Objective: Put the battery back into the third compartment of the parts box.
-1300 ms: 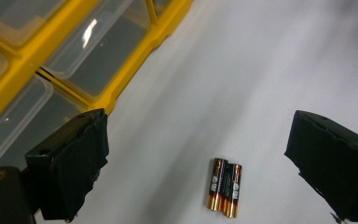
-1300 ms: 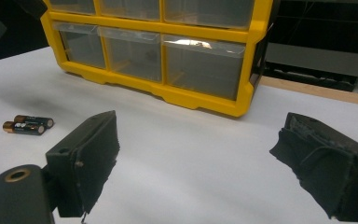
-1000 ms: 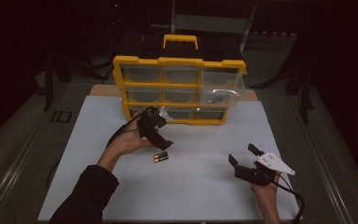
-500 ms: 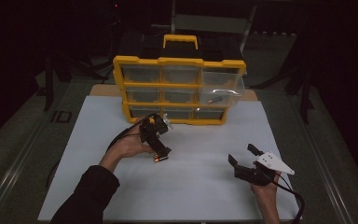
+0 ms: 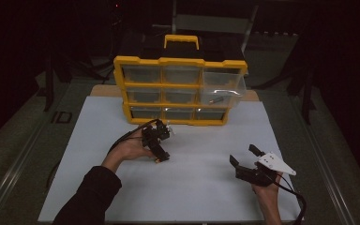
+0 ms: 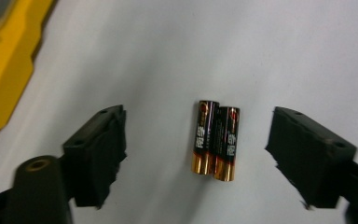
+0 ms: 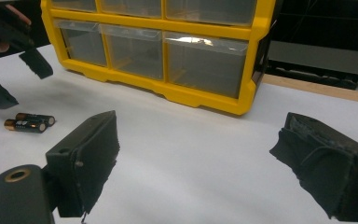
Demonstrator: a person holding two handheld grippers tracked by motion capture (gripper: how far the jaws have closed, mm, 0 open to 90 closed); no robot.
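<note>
Batteries [image 6: 215,140], two, between left hand-held gripper [image 6: 196,158] jaws

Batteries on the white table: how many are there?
2. Both batteries lie side by side, touching, on the white table between the open jaws of the left gripper: one on the left, the other on the right. Any inside the yellow drawer organizer would be hidden.

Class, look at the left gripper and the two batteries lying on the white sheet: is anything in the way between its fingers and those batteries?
Nothing visible. The left gripper is above the batteries, which lie side by side, touching, on bare white sheet between its open fingers. The fingers have just been closing and are not yet touching them.
</note>
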